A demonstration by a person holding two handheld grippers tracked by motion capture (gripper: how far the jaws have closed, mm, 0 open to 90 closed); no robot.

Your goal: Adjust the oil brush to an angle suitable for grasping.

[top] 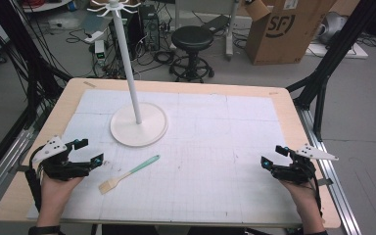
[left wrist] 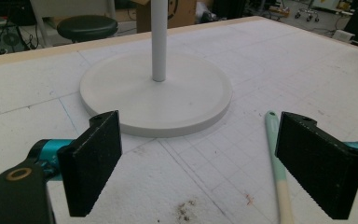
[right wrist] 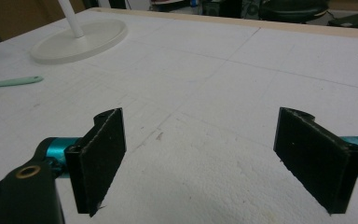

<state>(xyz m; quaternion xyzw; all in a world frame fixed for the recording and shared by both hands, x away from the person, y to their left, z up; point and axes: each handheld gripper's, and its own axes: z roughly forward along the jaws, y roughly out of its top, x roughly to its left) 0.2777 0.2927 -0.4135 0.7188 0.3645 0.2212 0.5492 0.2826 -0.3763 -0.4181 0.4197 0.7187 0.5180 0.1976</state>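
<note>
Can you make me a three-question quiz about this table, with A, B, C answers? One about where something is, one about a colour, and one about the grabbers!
1. Where does the brush lie?
A. on the stand's base
B. on the mat, nearer the left gripper
C. on the floor

2. What colour is the brush's handle?
A. mint green
B. red
C. black

3. How are the jaws of the right gripper?
A. shut on the brush
B. shut on nothing
C. open, nothing between them

Answers: 1 B, it lies flat in front of the white stand, close to the left gripper. 2 A, green handle, tan head. 3 C, bare mat shows between them.
</note>
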